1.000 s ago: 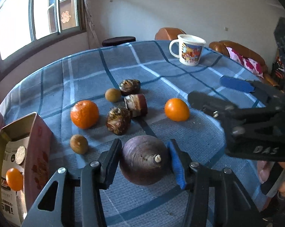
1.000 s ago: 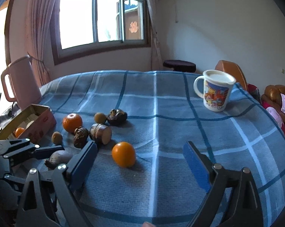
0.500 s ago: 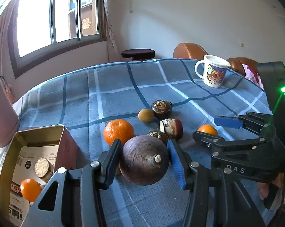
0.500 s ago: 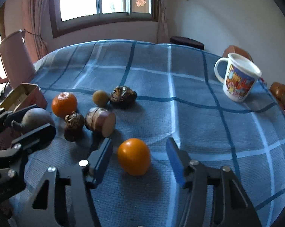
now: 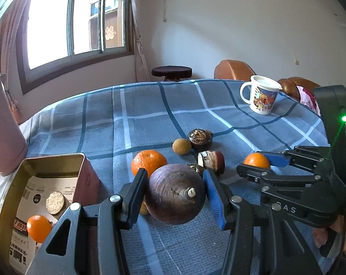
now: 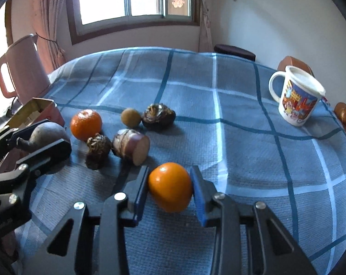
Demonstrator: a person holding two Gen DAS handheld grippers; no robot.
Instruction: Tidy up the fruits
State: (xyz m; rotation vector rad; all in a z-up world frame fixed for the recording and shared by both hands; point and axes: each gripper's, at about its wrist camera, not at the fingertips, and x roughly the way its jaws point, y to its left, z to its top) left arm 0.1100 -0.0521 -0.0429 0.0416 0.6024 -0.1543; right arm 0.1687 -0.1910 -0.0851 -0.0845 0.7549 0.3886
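Observation:
My left gripper is shut on a large purple round fruit and holds it above the table, right of the open tin box. The box holds a small orange and a round cracker. My right gripper has its pads against both sides of an orange that rests on the blue plaid cloth. Left on the table are a tangerine, a small brown round fruit, two dark knobbly pieces and a cut brown chunk.
A printed white mug stands at the far right of the round table. A pink jug stands at the left edge behind the box. Chairs and a stool stand beyond the far edge.
My left gripper lifted the purple fruit and swung left toward the box. My right gripper moved forward to the orange and closed its pads onto it.

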